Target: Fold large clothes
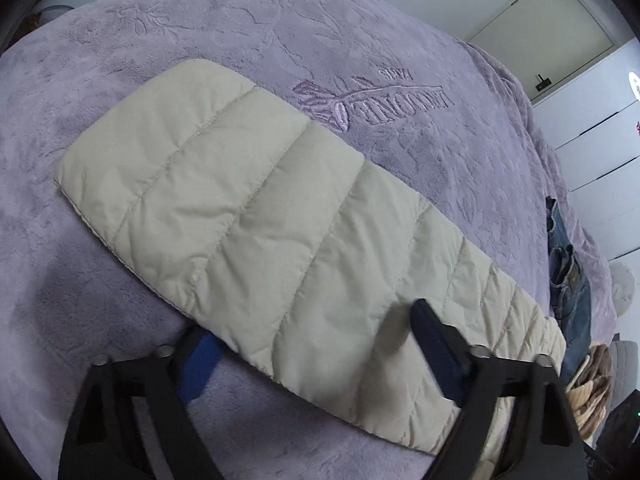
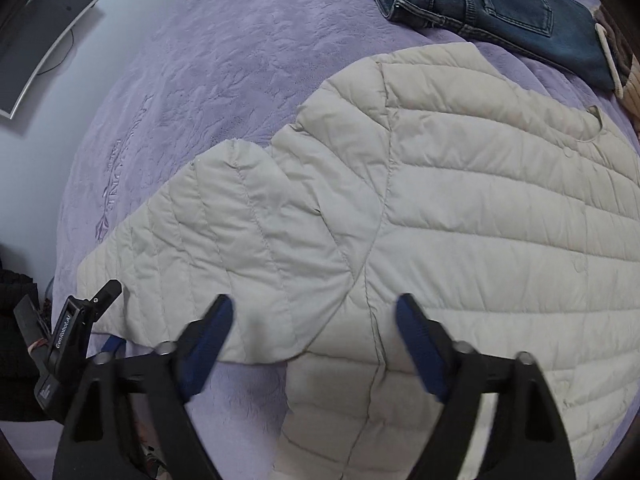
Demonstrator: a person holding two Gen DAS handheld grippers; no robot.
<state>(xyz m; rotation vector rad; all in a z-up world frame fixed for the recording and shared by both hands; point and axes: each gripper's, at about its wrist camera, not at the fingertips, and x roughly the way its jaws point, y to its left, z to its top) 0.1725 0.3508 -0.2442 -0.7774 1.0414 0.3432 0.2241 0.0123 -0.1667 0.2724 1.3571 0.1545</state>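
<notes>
A puffy cream jacket (image 2: 460, 200) lies flat on a bed with a soft purple blanket (image 2: 208, 80) over it. One long sleeve (image 1: 248, 216) sticks out to the side across the blanket, and its end lies near some sewn letters and a leaf picture (image 1: 360, 100) in the purple cloth. The left gripper (image 1: 310, 334) points down at the near edge of this sleeve. One of its blue fingers is on top of the sleeve and the other is low at the edge, partly hidden by the cloth, so the sleeve sits between the two fingers (I cannot tell if they squeeze it yet). The right gripper (image 2: 314, 314) hangs over the spot where the sleeve joins the body of the jacket, by the armpit. Its two fingers stand apart with nothing in them, and the cloth lies below them. In the right view the left gripper shows small at the sleeve's lower edge. A pair of blue jeans (image 2: 480, 4) lies folded at the far side of the bed, well apart from the jacket. A dark flat screen (image 2: 36, 40) stands by the wall, and white drawers (image 1: 592, 152) stand past the bed.
</notes>
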